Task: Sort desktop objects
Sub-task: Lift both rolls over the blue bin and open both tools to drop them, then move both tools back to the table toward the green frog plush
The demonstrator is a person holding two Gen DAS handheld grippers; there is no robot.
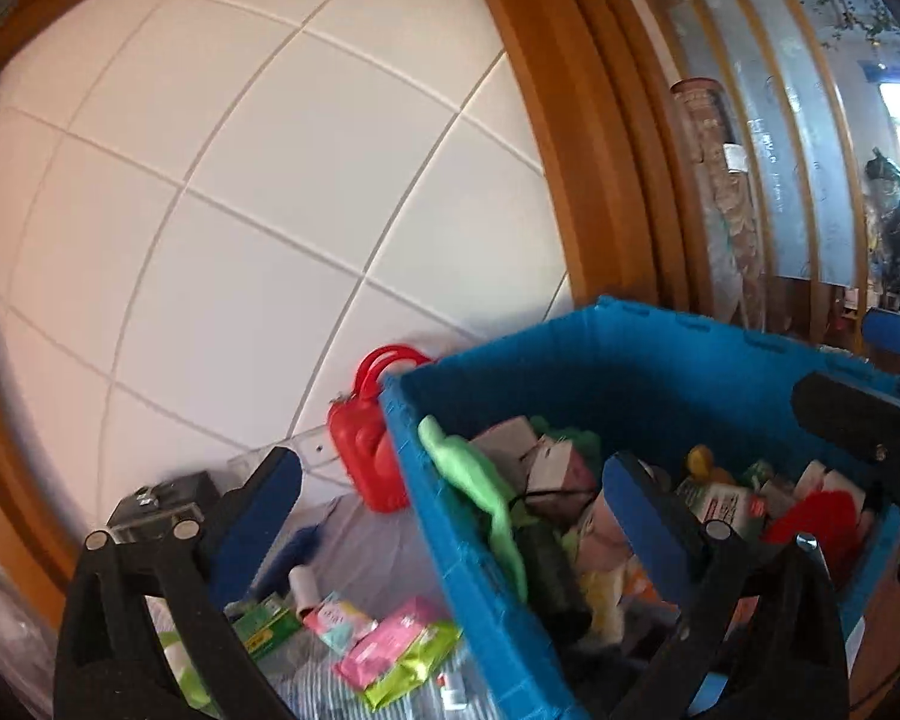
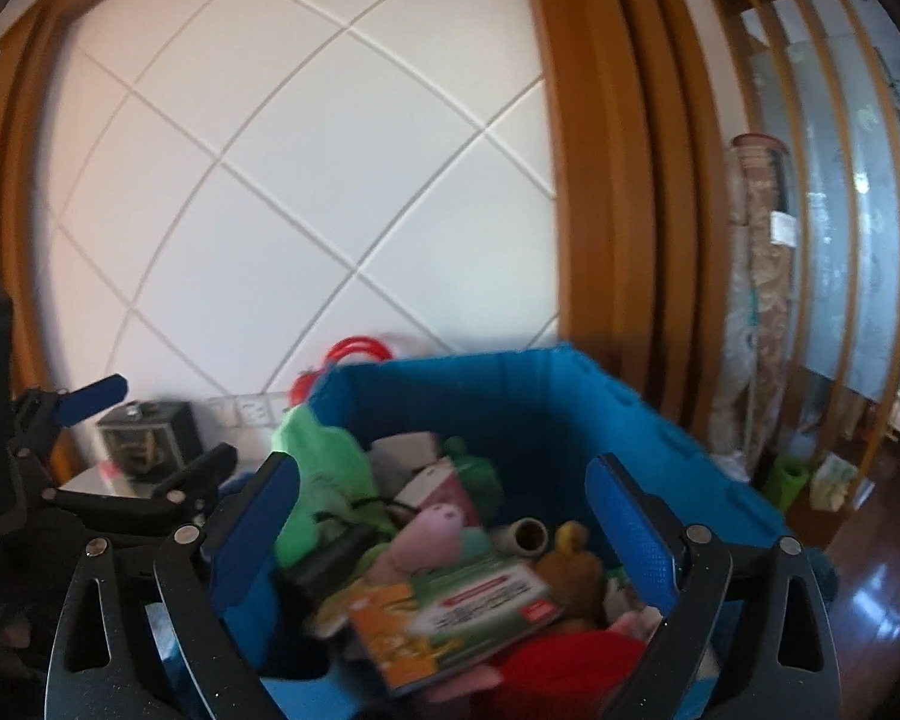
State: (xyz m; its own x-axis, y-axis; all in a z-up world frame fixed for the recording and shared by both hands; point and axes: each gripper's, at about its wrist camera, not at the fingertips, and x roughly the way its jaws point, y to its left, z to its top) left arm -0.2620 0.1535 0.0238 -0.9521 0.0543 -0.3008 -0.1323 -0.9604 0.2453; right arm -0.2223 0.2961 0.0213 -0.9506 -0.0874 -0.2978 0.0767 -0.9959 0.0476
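A blue bin (image 1: 660,360) (image 2: 510,396) is heaped with things: a green plush (image 1: 480,480) (image 2: 318,462), a pink plush (image 2: 432,534), an orange and green box (image 2: 450,606) (image 1: 726,504) and something red (image 2: 570,660). My right gripper (image 2: 444,534) is open above that heap, nothing between its blue pads. My left gripper (image 1: 450,516) is open too, straddling the bin's left wall and holding nothing. To the left of the bin, on the table, lie a pink packet (image 1: 390,642), a green packet (image 1: 414,678), a green box (image 1: 270,630) and a white roll (image 1: 303,588).
A red handbag-shaped case (image 1: 369,444) stands against the white tiled wall (image 1: 270,180), behind the bin's corner. A small black box (image 1: 162,504) (image 2: 144,438) sits at the far left. A wooden frame (image 1: 570,180) and a slatted screen rise at the right.
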